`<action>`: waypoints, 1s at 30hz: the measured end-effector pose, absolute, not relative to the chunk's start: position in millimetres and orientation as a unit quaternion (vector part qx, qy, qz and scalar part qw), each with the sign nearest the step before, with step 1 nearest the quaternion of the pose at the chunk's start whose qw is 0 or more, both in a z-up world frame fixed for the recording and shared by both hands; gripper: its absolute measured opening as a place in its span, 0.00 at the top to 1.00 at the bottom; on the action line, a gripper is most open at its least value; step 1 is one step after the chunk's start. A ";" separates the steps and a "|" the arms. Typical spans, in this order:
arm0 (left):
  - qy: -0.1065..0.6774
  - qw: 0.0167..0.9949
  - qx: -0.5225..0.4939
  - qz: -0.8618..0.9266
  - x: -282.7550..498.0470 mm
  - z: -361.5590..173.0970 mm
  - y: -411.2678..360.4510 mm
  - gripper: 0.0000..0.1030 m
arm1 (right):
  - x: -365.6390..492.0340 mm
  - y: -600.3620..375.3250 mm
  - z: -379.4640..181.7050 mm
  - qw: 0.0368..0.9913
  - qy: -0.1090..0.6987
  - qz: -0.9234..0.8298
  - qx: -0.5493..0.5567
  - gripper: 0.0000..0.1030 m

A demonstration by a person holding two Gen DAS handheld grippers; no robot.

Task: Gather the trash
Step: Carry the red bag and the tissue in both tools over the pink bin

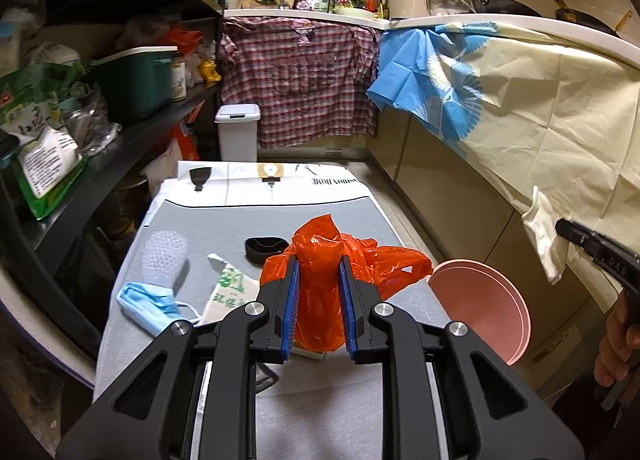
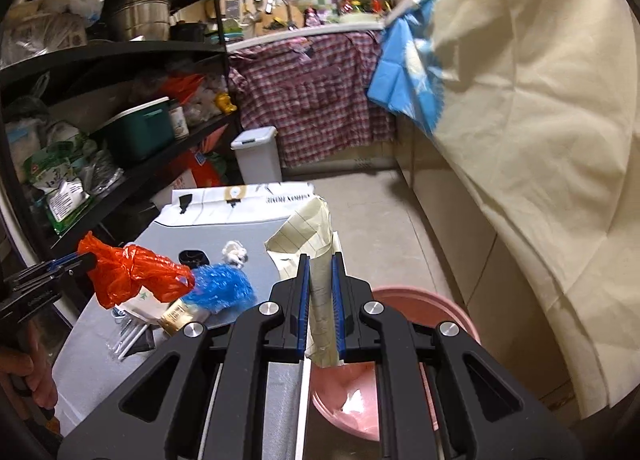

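**Both grippers loaded, pink basin is the drop point**

Left gripper (image 1: 318, 292): fingers clamped on one orange plastic bag (image 1: 320, 260), bunched upright between the blue pads, lifted off the desk (image 1: 224, 228). Pinched at the gathered middle, probably so the loose film doesn't slip out.

Right gripper (image 2: 321, 300): fingers nearly together, clamped on one crumpled sheet of lined paper (image 2: 308, 236); it sticks out ahead of the fingertips and hangs below them. Directly under and just beyond these fingers sits one pink basin (image 2: 432, 300). My read: the paper is held over it for release, bag next.

Still on the desk, left of and beyond the left fingers:
- 1 blue face mask (image 1: 150, 306)
- 1 printed paper wrapper (image 1: 230, 288)
- 1 black loop/band (image 1: 264, 248)
- 1 clear bubble-textured piece (image 1: 166, 256)

From the right wrist view, left of the right fingers: 1 blue fuzzy wad (image 2: 220, 286), 1 small white scrap (image 2: 236, 252).

One lidded white bin (image 1: 238, 132) stands on the floor well beyond the desk, unused.
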State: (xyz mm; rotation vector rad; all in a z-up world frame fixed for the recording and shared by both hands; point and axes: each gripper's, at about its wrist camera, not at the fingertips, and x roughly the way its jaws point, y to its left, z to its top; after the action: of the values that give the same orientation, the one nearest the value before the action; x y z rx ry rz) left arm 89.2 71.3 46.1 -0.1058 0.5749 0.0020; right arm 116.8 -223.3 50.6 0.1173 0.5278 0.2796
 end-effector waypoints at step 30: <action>0.348 0.927 0.003 -0.138 149.5 -5.6 -64.6 0.82 | 147.0 -276.9 5.3 0.938 0.328 0.076 0.079 0.88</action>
State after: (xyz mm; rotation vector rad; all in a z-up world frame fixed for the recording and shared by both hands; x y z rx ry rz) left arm 149.5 -64.6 -5.6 0.0071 0.7137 -0.2820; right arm 147.0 -276.9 5.3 0.1608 0.6695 0.1560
